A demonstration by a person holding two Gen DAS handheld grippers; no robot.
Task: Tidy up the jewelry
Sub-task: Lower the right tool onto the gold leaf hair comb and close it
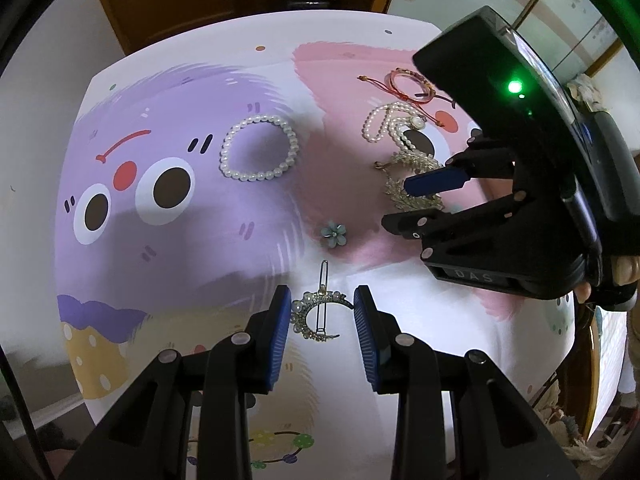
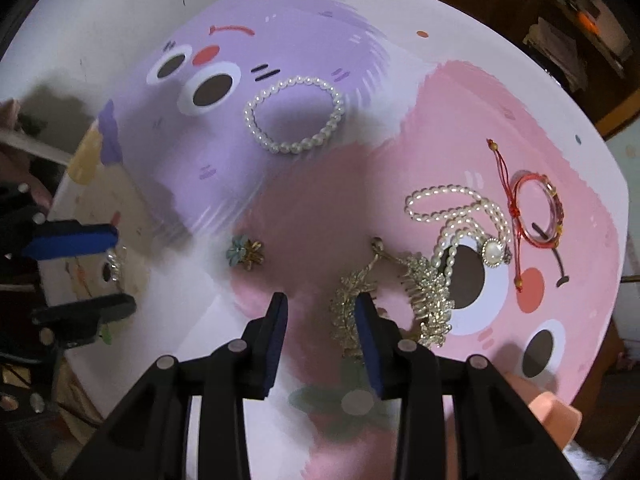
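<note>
Jewelry on the mat (image 1: 168, 248): two pearl pieces, two hair clips, one flower (image 1: 333, 233).

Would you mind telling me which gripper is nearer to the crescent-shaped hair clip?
Left. The left gripper brackets the crescent hair clip, pads not touching it. The right gripper is over by the gold leaf piece.

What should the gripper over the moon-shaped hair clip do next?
Probably lower and close. The left gripper has its open jaws on either side of the moon clip, pads not pressing it yet, so a small squeeze would likely grab it.
</note>
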